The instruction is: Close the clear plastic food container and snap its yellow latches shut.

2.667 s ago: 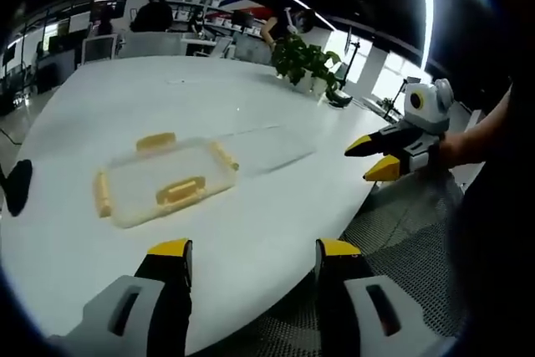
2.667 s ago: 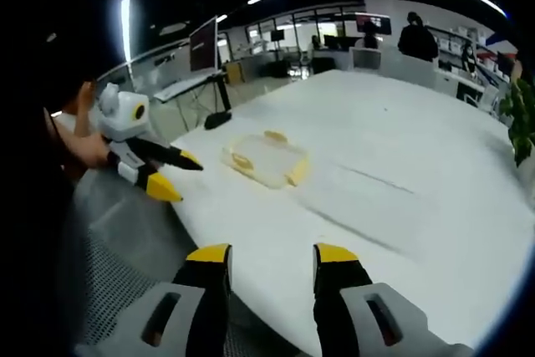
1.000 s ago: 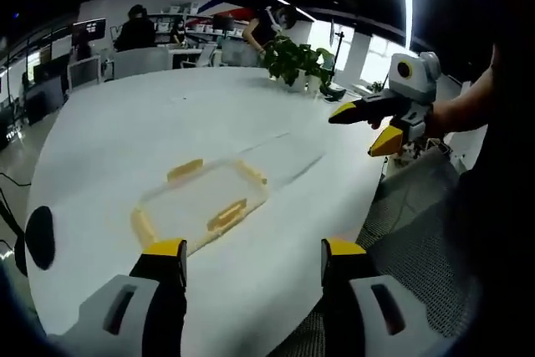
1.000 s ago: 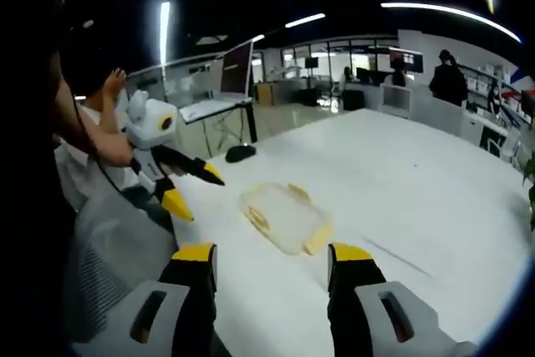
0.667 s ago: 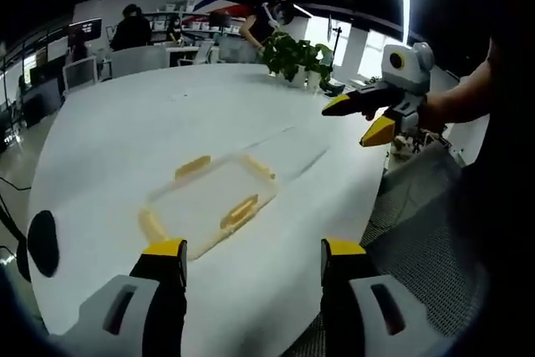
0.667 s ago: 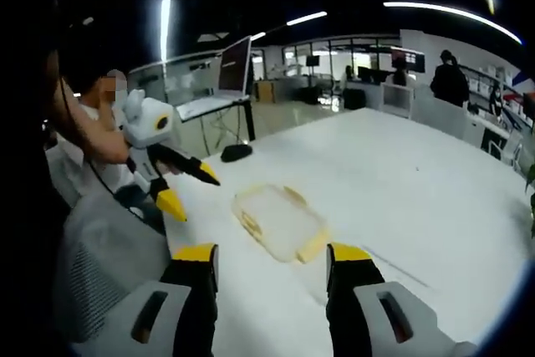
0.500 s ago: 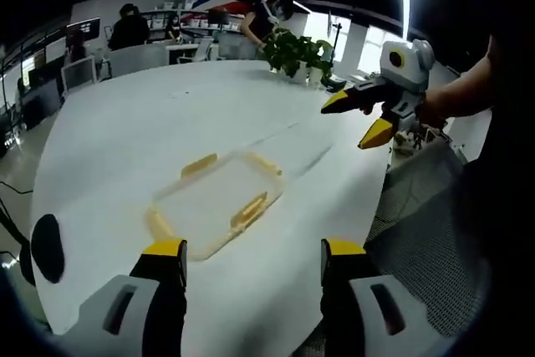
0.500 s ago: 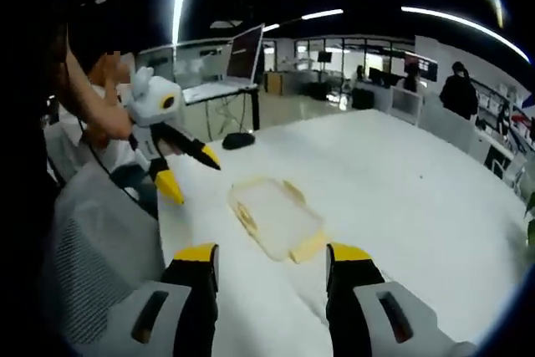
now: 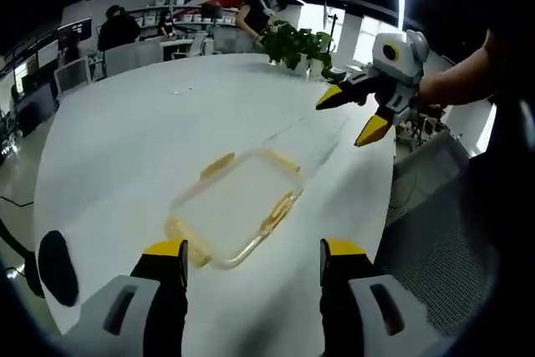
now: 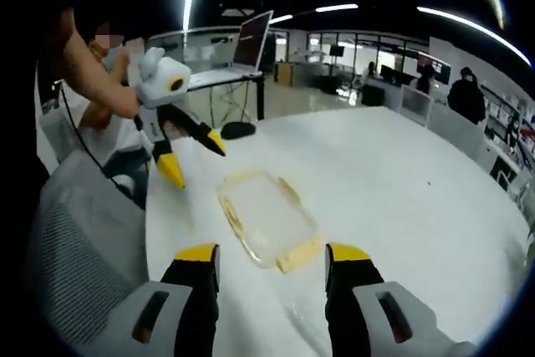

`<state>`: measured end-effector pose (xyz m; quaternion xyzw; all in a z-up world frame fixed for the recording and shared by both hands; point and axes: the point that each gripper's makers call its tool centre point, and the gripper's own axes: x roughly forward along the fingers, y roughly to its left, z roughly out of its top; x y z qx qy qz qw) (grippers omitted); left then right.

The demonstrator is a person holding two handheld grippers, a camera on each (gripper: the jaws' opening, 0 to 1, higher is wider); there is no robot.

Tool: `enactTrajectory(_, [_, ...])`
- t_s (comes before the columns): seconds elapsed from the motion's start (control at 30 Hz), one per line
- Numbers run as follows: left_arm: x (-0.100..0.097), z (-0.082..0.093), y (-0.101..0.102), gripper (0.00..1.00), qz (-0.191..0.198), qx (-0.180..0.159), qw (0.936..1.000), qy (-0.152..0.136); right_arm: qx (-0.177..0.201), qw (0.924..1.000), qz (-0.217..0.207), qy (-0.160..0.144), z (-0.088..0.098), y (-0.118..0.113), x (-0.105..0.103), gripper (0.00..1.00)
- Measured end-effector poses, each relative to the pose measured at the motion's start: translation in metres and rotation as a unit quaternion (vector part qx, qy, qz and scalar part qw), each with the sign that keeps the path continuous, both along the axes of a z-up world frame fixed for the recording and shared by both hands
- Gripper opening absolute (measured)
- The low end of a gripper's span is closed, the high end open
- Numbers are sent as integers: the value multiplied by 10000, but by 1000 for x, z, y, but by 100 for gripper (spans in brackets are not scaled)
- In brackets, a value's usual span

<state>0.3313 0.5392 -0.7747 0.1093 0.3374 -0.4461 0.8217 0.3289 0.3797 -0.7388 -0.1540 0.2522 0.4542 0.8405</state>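
The clear plastic container (image 9: pixel 234 205) lies flat on the white table (image 9: pixel 125 123) with yellow latches (image 9: pixel 279 207) around its rim. A faint clear flat piece (image 9: pixel 311 136) lies just beyond it. My left gripper (image 9: pixel 253 252) hovers above the container's near end, open, nothing between its jaws. My right gripper (image 9: pixel 344 119) hangs in the air past the table's edge, open and empty. In the right gripper view, the container (image 10: pixel 263 219) sits just ahead of the right gripper (image 10: pixel 272 255), a yellow latch (image 10: pixel 298 254) nearest. The left gripper (image 10: pixel 197 165) is up left of it, open.
A potted plant (image 9: pixel 294 43) stands at the table's far side. A black oval object (image 9: pixel 57 257) lies near the left edge. Mesh chairs (image 9: pixel 435 232) flank the table edge. A monitor (image 10: pixel 255 39) and a dark object (image 10: pixel 238 130) sit beyond. People are at distant desks (image 9: pixel 117 31).
Both cameras have come closer and higher over the container, which now looks larger and nearer the jaws. Both grippers stay open and hold nothing; the container has not moved.
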Motion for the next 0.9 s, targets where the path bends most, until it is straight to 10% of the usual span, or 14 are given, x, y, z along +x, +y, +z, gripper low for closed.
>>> enactTrajectory(0.9, [33, -26, 19, 59, -766, 783, 9939, 118, -728, 9948, 688, 163, -27, 18, 30, 49])
